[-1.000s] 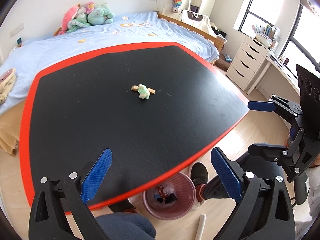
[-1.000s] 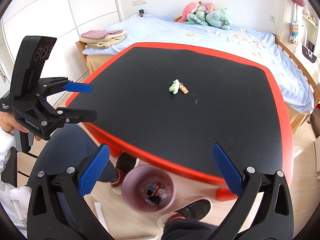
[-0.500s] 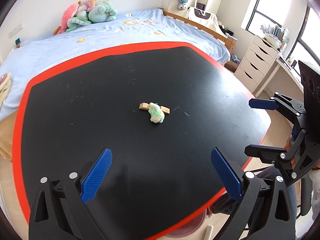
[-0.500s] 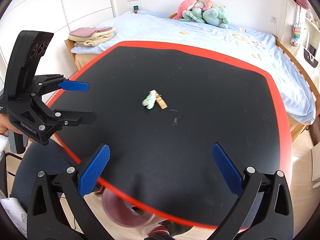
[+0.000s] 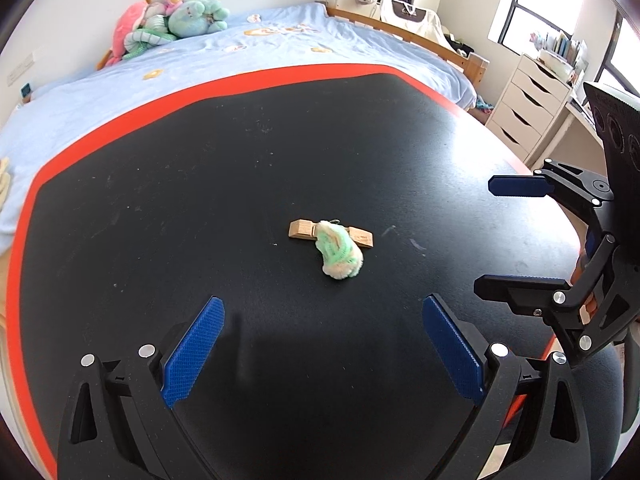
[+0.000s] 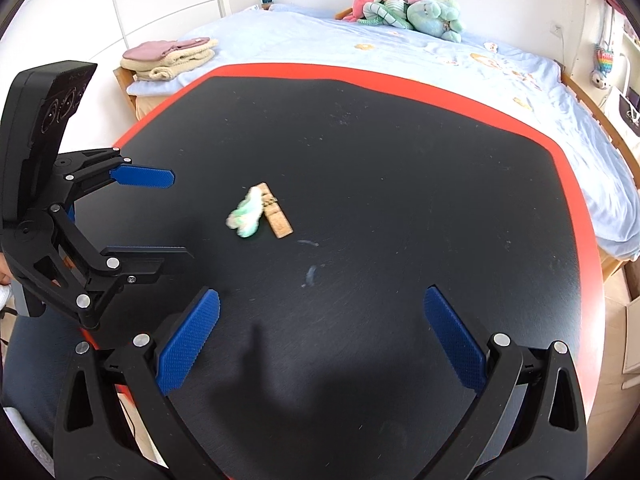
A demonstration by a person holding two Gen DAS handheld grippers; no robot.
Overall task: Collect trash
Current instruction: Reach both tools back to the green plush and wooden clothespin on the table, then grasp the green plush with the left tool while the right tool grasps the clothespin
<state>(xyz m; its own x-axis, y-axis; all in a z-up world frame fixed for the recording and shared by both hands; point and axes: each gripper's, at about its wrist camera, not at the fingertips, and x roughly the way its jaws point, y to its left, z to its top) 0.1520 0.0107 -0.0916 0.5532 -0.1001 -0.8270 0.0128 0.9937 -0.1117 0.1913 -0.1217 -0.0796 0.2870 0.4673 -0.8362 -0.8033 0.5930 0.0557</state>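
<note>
A green and white fluffy wad point(image 5: 340, 252) lies across a small wooden clip point(image 5: 303, 229) near the middle of the black, red-edged table point(image 5: 160, 184). My left gripper point(image 5: 322, 312) hovers open just short of the wad, nothing between its blue pads. My right gripper point(image 5: 488, 236) shows at the right side, also open. In the right wrist view the wad point(image 6: 246, 216) and the clip point(image 6: 277, 218) lie ahead to the left on the table point(image 6: 400, 200). The right gripper point(image 6: 322, 300) is open and empty there. The left gripper point(image 6: 180, 216) stands open, close to the wad's left.
A blue bed point(image 5: 240, 52) runs behind the table, with stuffed toys point(image 5: 176, 24) at its head. White drawers point(image 5: 532, 100) stand at the right. Folded towels point(image 6: 172, 56) lie on the bed's corner. A person's dark trouser leg point(image 6: 36, 360) shows below the table edge.
Both grippers have moved forward over the table toward the wad and clip, which now look larger and nearer. The pink bin under the table edge has dropped out of view.
</note>
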